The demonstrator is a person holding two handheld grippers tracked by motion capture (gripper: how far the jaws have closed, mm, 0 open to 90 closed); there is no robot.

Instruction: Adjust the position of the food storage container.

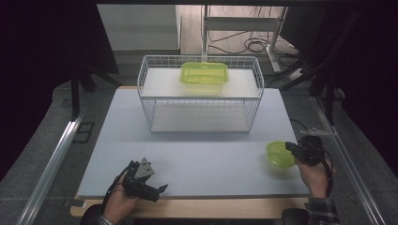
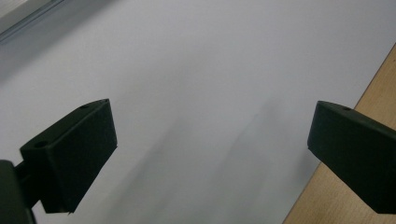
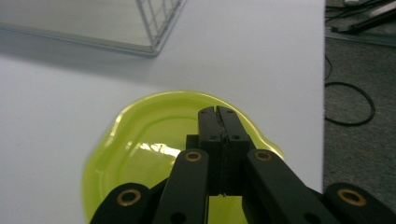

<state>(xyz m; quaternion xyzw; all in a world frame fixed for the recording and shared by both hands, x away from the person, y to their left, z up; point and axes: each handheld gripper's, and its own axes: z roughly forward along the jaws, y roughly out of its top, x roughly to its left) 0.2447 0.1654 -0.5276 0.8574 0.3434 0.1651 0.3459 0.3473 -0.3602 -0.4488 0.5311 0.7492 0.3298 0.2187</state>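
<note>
Yellow-green lid [image 3: 154, 140] lies partly hidden under the right claw's [image 3: 218, 112] closed jaws.

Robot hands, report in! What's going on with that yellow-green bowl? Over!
Right gripper shut on green bowl's rim. Left gripper open, empty, near table edge. Wire basket stands ahead.

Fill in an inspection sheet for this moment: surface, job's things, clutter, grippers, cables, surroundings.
Surface: pale mat on a wooden table.
Job's things: round green lid near the right edge; green container on the wire rack.
Clutter: nothing seen.
Grippers: right gripper shut on the round green lid's rim; left gripper open, holding nothing.
Cables: loose cables on the floor behind.
Surroundings: dark, metal frame legs.
</note>
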